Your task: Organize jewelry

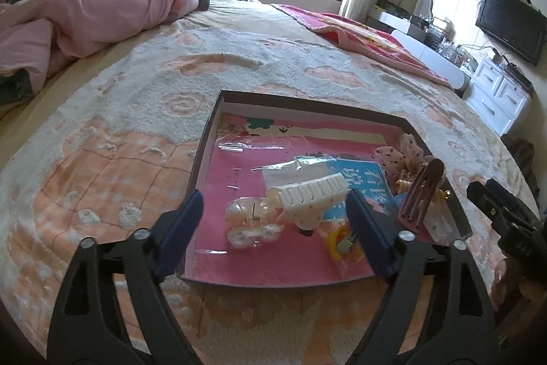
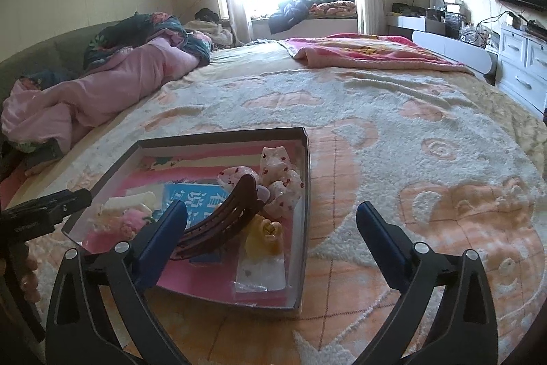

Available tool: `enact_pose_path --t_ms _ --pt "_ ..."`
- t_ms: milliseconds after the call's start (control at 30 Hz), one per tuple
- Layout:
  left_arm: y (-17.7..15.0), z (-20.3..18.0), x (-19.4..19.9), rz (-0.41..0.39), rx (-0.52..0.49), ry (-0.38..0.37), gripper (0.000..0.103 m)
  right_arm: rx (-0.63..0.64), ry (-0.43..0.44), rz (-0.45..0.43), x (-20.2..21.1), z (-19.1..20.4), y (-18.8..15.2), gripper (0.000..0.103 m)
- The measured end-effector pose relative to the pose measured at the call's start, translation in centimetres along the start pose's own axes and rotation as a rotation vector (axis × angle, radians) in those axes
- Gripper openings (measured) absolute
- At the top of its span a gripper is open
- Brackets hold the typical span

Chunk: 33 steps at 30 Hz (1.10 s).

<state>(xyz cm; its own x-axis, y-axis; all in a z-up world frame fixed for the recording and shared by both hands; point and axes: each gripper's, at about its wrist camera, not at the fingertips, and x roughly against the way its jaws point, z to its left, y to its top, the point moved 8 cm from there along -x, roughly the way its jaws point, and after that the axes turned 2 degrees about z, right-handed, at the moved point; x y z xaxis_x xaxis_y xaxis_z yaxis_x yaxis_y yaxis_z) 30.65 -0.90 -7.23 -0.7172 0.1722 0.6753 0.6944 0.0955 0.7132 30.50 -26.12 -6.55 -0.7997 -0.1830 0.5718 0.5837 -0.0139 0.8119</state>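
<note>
One box (image 1: 205, 139) is holding two hair claws: cream (image 1: 307, 197), brown (image 2: 218, 221). Left gripper (image 1: 277, 228) and right gripper (image 2: 273, 238) are both gaping, gripping nothing.

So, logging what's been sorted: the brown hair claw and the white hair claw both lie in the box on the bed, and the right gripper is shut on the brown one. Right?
Not quite. The right gripper is open and holds nothing, as the right wrist view shows. The brown hair claw and the white hair claw do lie in the box on the bed.

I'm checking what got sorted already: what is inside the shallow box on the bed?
In the box: a white hair claw, a brown hair claw, a spotted fabric scrunchie, a yellow clip, clear packets and a blue card on pink lining. Whatever lies under them is hidden.
</note>
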Motion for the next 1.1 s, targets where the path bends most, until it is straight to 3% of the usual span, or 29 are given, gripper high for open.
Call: enact_pose_path --t_ms 167,1100 --pt "-0.2 -0.2 1.2 -0.023 -0.013 0.011 0.091 0.021 -0.003 -0.018 1.1 0.6 -0.1 0.096" --pt "-4.2 -1.4 8.5 -0.129 -0.052 0.015 0.091 0.088 0.034 -0.140 9.6 4.1 -1.4 0.096"
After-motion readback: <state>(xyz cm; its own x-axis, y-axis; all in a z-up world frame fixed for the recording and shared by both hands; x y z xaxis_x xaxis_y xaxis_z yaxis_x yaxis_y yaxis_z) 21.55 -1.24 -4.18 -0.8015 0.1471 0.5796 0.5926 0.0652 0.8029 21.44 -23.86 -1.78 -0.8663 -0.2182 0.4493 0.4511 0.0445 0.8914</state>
